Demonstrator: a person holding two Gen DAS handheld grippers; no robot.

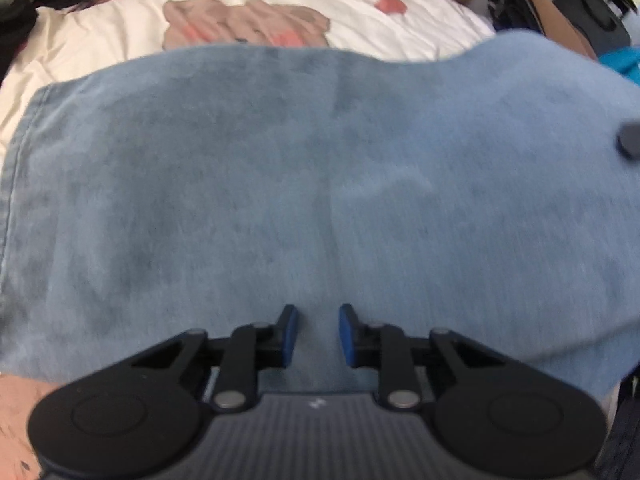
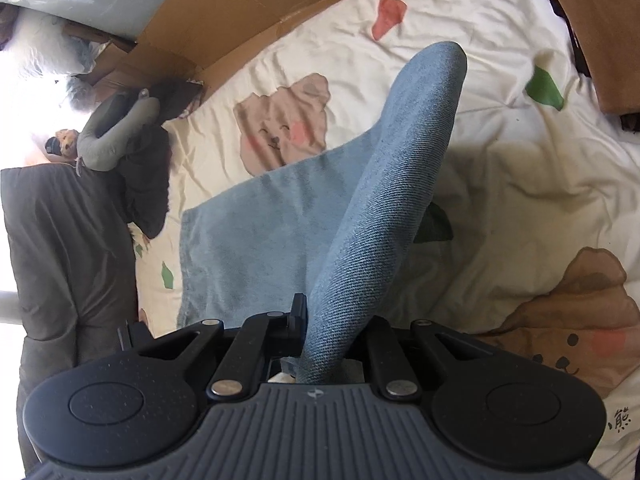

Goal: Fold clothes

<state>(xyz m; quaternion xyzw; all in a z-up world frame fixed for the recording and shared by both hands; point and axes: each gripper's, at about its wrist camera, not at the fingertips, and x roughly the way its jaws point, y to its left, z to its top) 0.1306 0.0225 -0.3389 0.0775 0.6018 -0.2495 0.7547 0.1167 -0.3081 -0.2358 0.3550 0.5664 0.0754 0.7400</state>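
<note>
Nearest the right wrist camera, the right claw is gripping a fold of the blue denim garment, its jaws closed on a thick doubled edge that is rising away from the camera in a rounded ridge. The cloth looks like mid-weight denim: soft enough to drape, stiff enough to be holding that ridge without collapsing, and rough enough that it is unlikely to slip. A hem or a doubled edge seems the best place to take it, since a single layer would probably sag.

In the left wrist view, the left claw is hovering with its jaws parted and nothing between the blue pads. The denim garment is lying directly beneath and ahead of it, filling most of that view, with a stitched hem running down its left side. That picture is blurred, so whether the pads are touching the cloth cannot be told.

Farther out, the garment is resting flat on a cream bedsheet printed with bears, and beyond the sheet a cardboard sheet is standing along the far edge.
</note>
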